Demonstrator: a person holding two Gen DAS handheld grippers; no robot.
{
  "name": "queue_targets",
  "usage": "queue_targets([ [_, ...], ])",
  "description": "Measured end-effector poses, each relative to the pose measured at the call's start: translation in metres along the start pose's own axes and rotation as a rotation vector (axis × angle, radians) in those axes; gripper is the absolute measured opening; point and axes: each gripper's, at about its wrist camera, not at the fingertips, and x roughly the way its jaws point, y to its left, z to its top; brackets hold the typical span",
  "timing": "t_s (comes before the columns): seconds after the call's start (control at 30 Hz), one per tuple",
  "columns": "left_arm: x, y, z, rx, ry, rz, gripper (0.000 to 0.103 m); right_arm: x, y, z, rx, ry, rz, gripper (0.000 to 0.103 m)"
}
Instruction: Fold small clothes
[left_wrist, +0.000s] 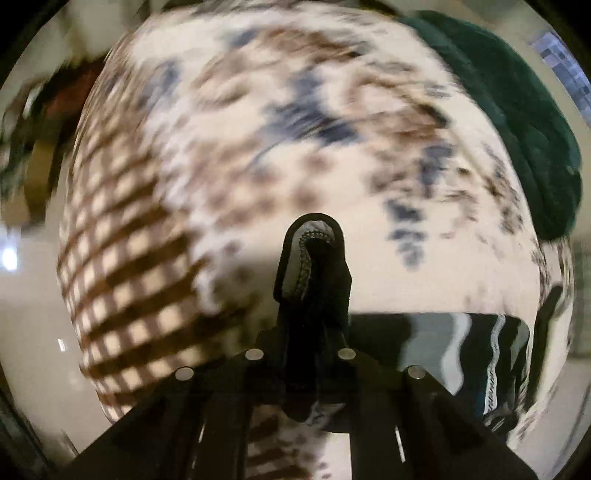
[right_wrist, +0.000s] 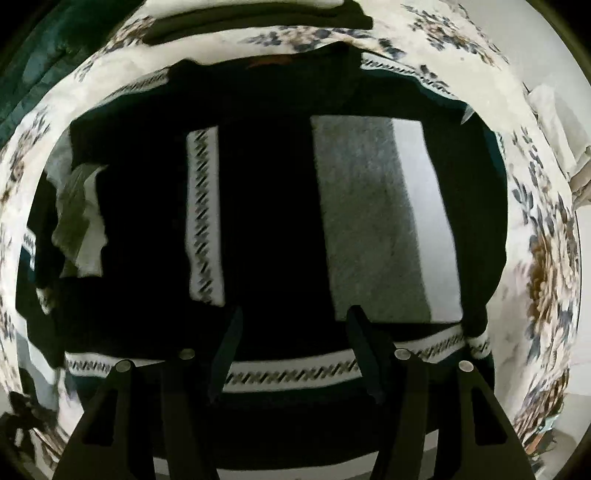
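Observation:
A black garment (right_wrist: 273, 206) with white patterned trim and a grey and white panel lies spread on a floral bedsheet (right_wrist: 546, 258) in the right wrist view. My right gripper (right_wrist: 293, 314) is open and empty above the garment's lower part. In the left wrist view my left gripper (left_wrist: 312, 258) is shut on a fold of the black garment's edge (left_wrist: 314, 251), held above the floral sheet (left_wrist: 258, 129). More of the garment (left_wrist: 476, 354) hangs at the lower right.
A dark green cloth (left_wrist: 524, 122) lies at the sheet's far right edge in the left wrist view and shows at the upper left of the right wrist view (right_wrist: 33, 62). A folded dark item (right_wrist: 258, 22) rests at the top. White cloth (right_wrist: 554, 122) lies at the right.

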Motion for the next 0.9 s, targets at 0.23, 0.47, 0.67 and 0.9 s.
queue_targets([
  [0.23, -0.051, -0.161, -0.025, 0.452, -0.163, -0.068, 0.007, 0.013, -0.054, 0.017, 0.114, -0.015, 0.043, 0.065],
  [0.47, -0.063, -0.329, -0.171, 0.812, -0.072, -0.311, 0.007, 0.023, -0.127, 0.032, 0.216, -0.016, 0.059, 0.065],
  [0.67, -0.063, -0.388, -0.263, 0.946, -0.028, -0.384, 0.024, 0.006, -0.192, 0.042, 0.260, 0.006, 0.087, 0.065],
  [0.9, -0.069, -0.358, -0.229, 0.951, -0.175, -0.222, 0.099, -0.044, -0.230, 0.020, 0.263, 0.003, 0.272, 0.068],
])
